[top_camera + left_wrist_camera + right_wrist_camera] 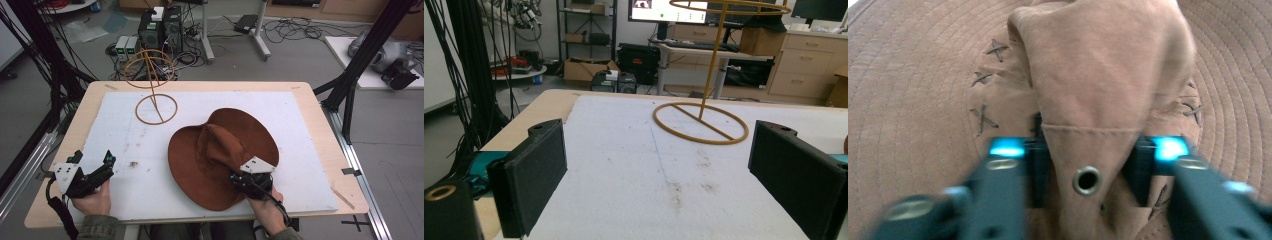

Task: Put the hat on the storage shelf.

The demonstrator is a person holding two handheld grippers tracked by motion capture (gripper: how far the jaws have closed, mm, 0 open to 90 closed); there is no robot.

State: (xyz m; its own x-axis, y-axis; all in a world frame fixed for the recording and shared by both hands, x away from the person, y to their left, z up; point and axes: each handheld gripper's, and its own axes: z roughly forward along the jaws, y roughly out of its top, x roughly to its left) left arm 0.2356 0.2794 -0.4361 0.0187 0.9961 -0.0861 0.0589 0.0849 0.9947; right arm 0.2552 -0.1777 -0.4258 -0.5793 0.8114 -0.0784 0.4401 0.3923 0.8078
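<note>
A brown wide-brimmed hat (220, 150) lies crown up on the white board (125, 130), right of the middle. My right gripper (245, 175) reaches in over the near brim and is shut on the hat's crown. In the right gripper view the two jaws pinch a fold of the crown (1098, 75), with a metal eyelet (1086, 180) between them. My left gripper (92, 161) rests near the table's front left corner, away from the hat. Its jaws stand wide open (664, 165) with nothing between them.
A yellow wire stand with a ring base (156, 108) and a ring on top stands at the back of the board, left of the hat; the left gripper view shows the stand (700, 122) ahead. Black frame posts flank the wooden table (320, 115). Computers and cables lie on the floor behind.
</note>
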